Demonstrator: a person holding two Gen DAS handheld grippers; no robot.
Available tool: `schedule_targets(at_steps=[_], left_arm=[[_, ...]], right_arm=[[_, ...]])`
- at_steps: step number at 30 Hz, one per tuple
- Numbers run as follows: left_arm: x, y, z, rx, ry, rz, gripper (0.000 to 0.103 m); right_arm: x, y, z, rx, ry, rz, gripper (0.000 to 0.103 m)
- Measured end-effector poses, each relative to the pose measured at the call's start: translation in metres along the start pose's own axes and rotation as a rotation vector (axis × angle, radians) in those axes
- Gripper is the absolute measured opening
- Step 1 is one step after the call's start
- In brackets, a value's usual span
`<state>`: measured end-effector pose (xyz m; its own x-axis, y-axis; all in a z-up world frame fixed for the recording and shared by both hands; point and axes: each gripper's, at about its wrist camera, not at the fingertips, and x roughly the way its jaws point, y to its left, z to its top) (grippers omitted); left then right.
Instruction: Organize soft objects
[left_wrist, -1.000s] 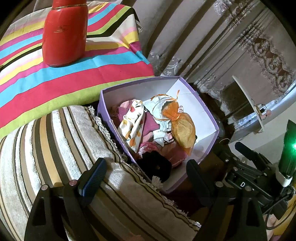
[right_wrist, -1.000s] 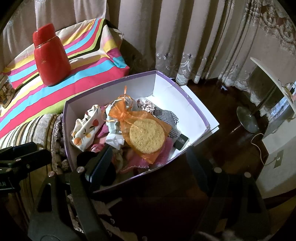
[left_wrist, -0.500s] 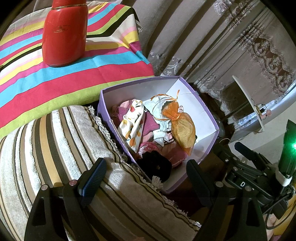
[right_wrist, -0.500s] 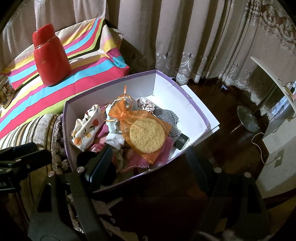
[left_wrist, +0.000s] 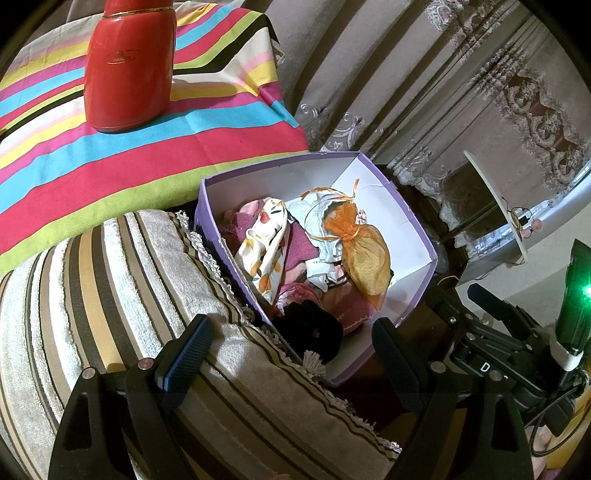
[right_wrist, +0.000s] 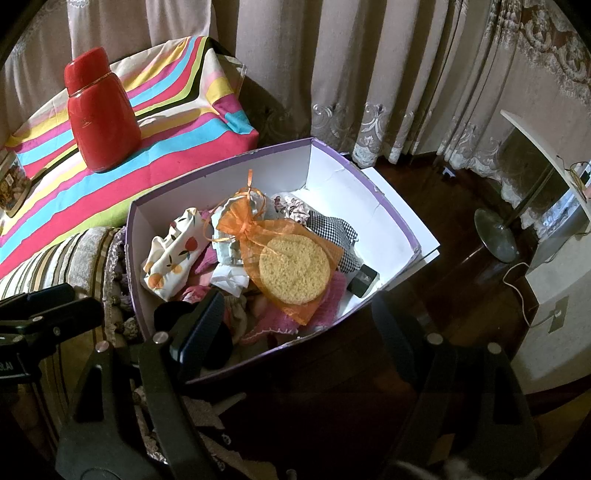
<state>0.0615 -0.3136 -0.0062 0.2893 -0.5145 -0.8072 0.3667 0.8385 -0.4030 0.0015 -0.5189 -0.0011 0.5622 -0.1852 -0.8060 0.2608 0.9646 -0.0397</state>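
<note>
A purple cardboard box (right_wrist: 397, 221) (left_wrist: 413, 221) with white inner walls holds several soft items: an orange mesh pouch (right_wrist: 273, 236) (left_wrist: 364, 251) with a round yellow sponge (right_wrist: 294, 270) in it, a fruit-print cloth (right_wrist: 173, 254) (left_wrist: 266, 243), pink knit cloths (right_wrist: 328, 295), a checked cloth (right_wrist: 332, 230) and a black soft piece (left_wrist: 314, 332). My left gripper (left_wrist: 291, 354) is open and empty above the striped cushion (left_wrist: 110, 295) beside the box's near corner. My right gripper (right_wrist: 295, 325) is open and empty over the box's near wall.
A red flask (right_wrist: 101, 114) (left_wrist: 127, 66) stands on a bright striped cloth (right_wrist: 177, 140) behind the box. Curtains (right_wrist: 369, 74) hang at the back. A lamp base (right_wrist: 495, 236) stands on the dark floor at right. The other gripper's body (left_wrist: 509, 350) sits at the left view's right.
</note>
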Motion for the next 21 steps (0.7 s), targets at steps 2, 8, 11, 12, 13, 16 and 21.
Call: schedule_targets(at_steps=[2, 8, 11, 12, 13, 16, 21], left_arm=[[0.0003, 0.0000, -0.0002, 0.000, 0.001, -0.001, 0.089], [0.0028, -0.0001, 0.0002, 0.001, 0.003, -0.002, 0.091], [0.0042, -0.0003, 0.0004, 0.001, 0.006, -0.004, 0.093], [0.0046, -0.0006, 0.0005, 0.001, 0.007, -0.005, 0.093], [0.0052, -0.0008, 0.0004, 0.001, 0.008, -0.006, 0.094], [0.0049, -0.0013, 0.0006, 0.001, 0.008, -0.009, 0.095], [0.0068, -0.0040, 0.0021, 0.010, 0.003, -0.002, 0.098]], right_arm=[[0.0007, 0.0004, -0.0007, 0.003, 0.003, 0.002, 0.084], [0.0009, 0.0011, -0.0012, 0.005, 0.005, 0.003, 0.084], [0.0010, 0.0009, -0.0011, 0.005, 0.006, 0.003, 0.084], [0.0010, 0.0009, -0.0010, 0.005, 0.005, 0.003, 0.084], [0.0012, 0.0013, -0.0017, 0.006, 0.006, 0.002, 0.084], [0.0020, 0.0013, -0.0025, 0.009, 0.009, 0.003, 0.084], [0.0030, 0.0002, -0.0026, 0.010, 0.010, 0.004, 0.084]])
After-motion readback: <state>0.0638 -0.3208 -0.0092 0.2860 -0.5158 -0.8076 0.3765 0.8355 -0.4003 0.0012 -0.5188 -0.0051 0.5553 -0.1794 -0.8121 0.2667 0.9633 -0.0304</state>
